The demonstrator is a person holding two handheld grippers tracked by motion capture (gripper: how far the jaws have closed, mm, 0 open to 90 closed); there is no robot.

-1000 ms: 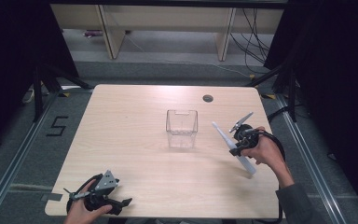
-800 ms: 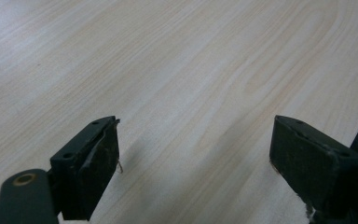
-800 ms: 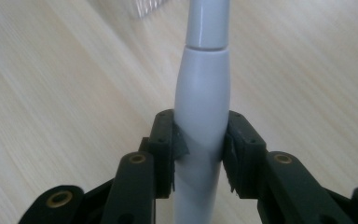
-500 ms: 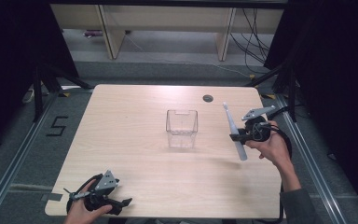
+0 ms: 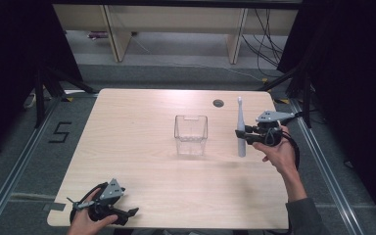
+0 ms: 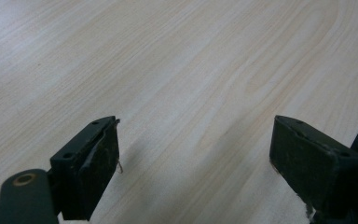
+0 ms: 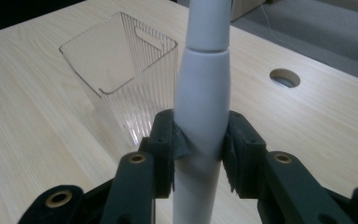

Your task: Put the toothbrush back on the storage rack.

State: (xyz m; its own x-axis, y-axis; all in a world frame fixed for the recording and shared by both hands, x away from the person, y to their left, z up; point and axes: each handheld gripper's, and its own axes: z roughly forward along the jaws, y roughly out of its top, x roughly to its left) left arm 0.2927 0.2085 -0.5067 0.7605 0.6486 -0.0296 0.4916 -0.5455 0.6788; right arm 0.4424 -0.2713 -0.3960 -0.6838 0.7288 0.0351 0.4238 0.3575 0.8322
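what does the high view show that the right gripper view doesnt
High view alone: the left gripper open at the table's near left corner, the person's forearms, the shelving and cables beyond the table. Right gripper view alone: the jaws pressed against both sides of the white electric toothbrush, and the ribbing on the clear container. Both: toothbrush, container, the round hole and the wooden table.

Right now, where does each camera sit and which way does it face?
High view: above the person's table edge, looking forward and down; both hands, left tool, right tool.
Left gripper view: on the left tool, facing bare table; open jaws.
Right gripper view: on the right tool, facing the clear bin; jaws clamp the white toothbrush.
Shared: high and right gripper views show bin, toothbrush.
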